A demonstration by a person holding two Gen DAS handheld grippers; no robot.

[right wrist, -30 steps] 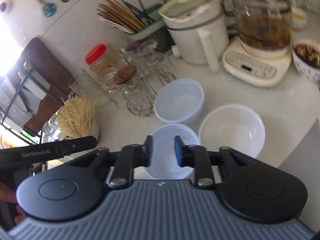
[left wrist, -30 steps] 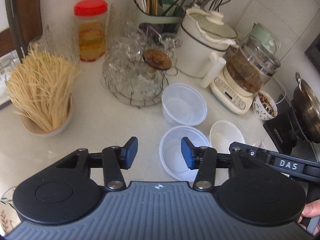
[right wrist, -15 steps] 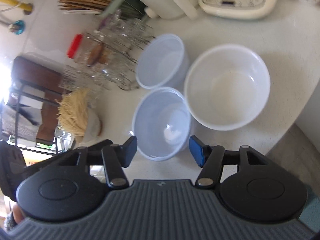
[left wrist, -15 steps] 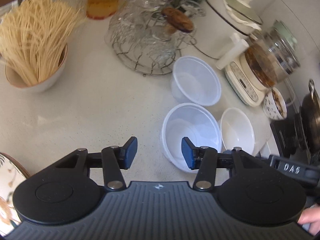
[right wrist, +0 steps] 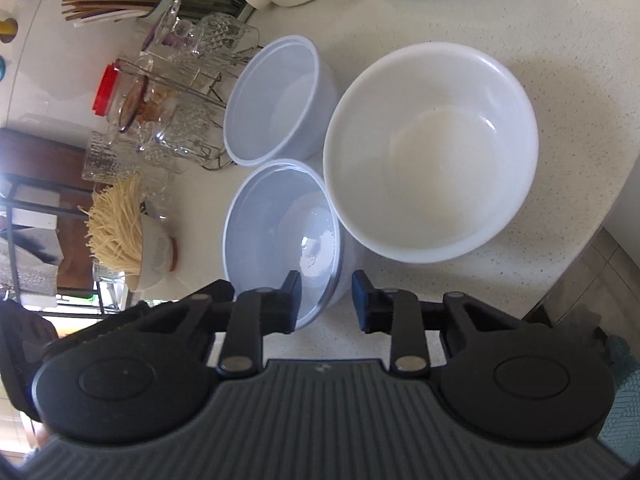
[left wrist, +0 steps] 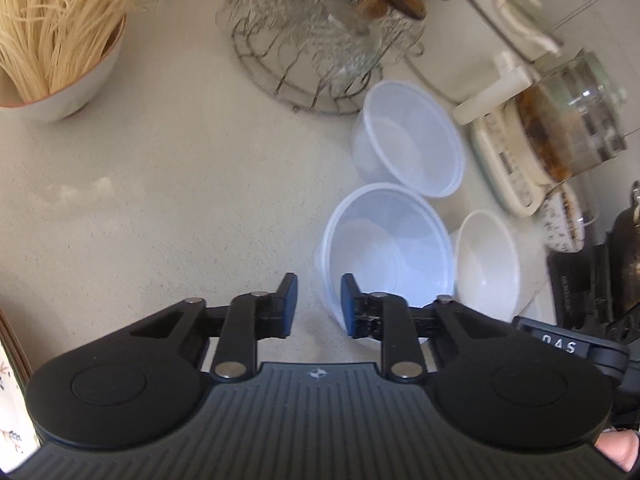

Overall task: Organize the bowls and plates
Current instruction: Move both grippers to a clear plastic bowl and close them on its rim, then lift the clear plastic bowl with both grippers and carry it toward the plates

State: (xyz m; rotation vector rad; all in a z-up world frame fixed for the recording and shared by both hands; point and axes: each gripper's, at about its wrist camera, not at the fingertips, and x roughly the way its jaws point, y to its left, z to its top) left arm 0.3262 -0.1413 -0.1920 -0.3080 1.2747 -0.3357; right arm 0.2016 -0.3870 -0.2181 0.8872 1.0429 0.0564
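Observation:
Three empty bowls stand close together on the pale counter. The near clear plastic bowl (left wrist: pixel 388 248) (right wrist: pixel 280 232) lies just ahead of both grippers. A second clear plastic bowl (left wrist: pixel 412 136) (right wrist: pixel 276 100) stands behind it. A white bowl (left wrist: pixel 486 258) (right wrist: pixel 432 148) stands at its right. My left gripper (left wrist: pixel 316 300) is open, its jaws astride the near bowl's left rim. My right gripper (right wrist: pixel 326 298) is open, its jaws astride the same bowl's right rim. Neither pad visibly presses the rim.
A wire rack of glass cups (left wrist: pixel 320 36) (right wrist: pixel 180 92) stands behind the bowls. A bowl of dry noodles (left wrist: pixel 52 40) (right wrist: pixel 128 240) is at the left. A white cooker (left wrist: pixel 500 20), a glass kettle (left wrist: pixel 568 120) and a small patterned bowl (left wrist: pixel 562 220) stand at the right. The counter edge (right wrist: pixel 576 264) curves at the right.
Both grippers have come down closer to the near clear bowl. The right gripper, nearly shut a second ago, opened wide, then narrowed somewhat around the rim. The left jaws have narrowed too.

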